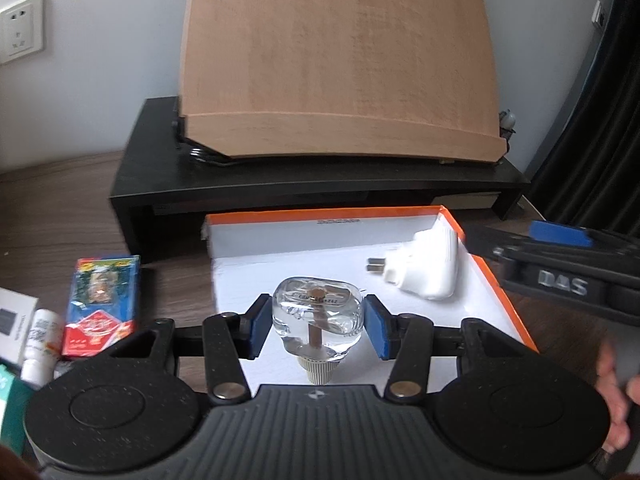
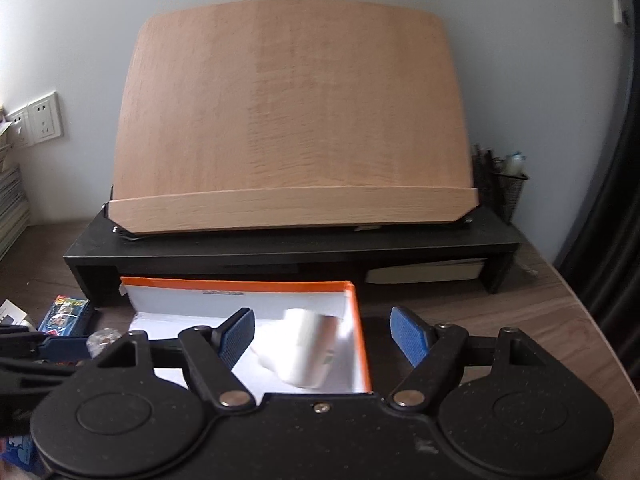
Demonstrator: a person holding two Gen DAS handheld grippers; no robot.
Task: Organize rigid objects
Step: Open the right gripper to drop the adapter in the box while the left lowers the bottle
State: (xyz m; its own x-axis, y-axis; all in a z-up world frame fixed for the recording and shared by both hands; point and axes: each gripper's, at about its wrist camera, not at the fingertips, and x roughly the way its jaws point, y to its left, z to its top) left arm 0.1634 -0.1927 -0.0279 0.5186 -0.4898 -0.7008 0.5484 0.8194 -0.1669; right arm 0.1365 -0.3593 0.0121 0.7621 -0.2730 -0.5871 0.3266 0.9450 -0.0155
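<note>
Glass bottle (image 1: 318, 316), clear and squat with a ribbed cap, sits between the blue pads of the left gripper (image 1: 318, 322), which pinch its two sides; it hangs over the near part of the white-floored box with the orange rim (image 1: 490, 270). Its long axis runs along the fingers, cap toward the camera and flat base pointing away into the box, so lowering looks like the remaining move. A white plug adapter (image 1: 424, 270) already lies in the box, ahead and to the right, prongs pointing left. The right gripper (image 2: 322, 338) is spread wide with nothing between its pads, straddling the box's right wall, nearer the adapter than the bottle.
</note>
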